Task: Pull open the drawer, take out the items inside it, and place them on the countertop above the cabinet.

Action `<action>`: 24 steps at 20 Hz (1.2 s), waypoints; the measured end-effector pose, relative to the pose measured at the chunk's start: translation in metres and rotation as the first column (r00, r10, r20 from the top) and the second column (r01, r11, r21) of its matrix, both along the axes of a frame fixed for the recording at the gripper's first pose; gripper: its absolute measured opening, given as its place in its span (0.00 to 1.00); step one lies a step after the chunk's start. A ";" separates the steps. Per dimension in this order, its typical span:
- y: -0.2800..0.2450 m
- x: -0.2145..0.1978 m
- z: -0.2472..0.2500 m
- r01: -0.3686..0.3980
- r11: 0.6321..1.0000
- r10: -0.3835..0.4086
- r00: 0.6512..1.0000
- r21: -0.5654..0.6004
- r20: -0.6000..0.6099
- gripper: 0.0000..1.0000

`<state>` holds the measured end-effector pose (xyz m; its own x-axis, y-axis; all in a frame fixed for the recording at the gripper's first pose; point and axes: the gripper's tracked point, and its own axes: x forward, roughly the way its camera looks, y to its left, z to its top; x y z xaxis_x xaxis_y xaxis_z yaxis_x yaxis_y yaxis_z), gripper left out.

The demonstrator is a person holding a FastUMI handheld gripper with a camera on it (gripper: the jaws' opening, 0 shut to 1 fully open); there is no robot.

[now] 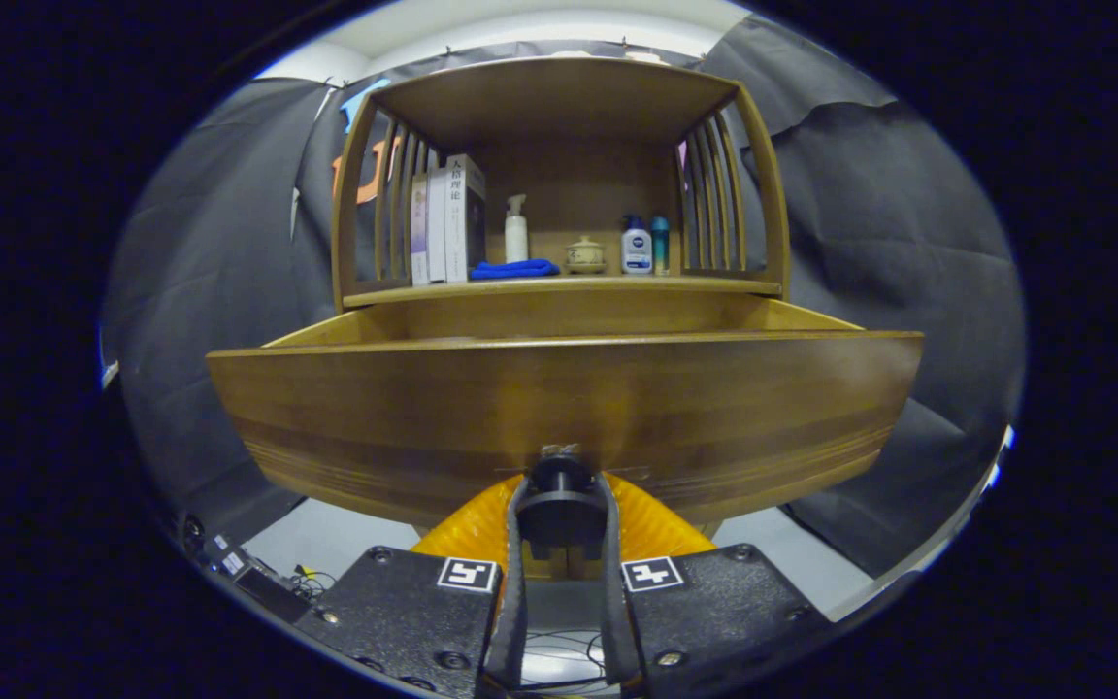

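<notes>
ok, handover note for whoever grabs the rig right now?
Claw: shut on the drawer knob, both fingers pressing it.
Drawer: pulled well out from under the countertop; its inside is hidden behind the front panel.
Countertop holds books, a blue cloth, a pump bottle, a small lidded pot and two more bottles.
Done: drawer open. Left: let go of the knob, lift items out, set them on the countertop.

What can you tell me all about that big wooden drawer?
The drawer is brown, glossy wood with a wide, plain front panel. It is pulled out from the cabinet, just under the shelf of books and bottles. Its inside is hidden from here. The tongs are shut on its dark round knob, low at the front's middle.
</notes>
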<state>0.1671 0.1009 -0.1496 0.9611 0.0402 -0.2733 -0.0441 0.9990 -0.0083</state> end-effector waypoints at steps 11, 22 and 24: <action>-0.042 -0.054 0.067 -0.026 1.000 0.025 0.996 0.003 0.080 1.00; -0.068 -0.015 0.207 0.000 0.998 -0.009 0.992 0.070 0.124 1.00; -0.057 0.013 0.222 -0.017 0.997 0.009 0.995 0.075 0.096 0.99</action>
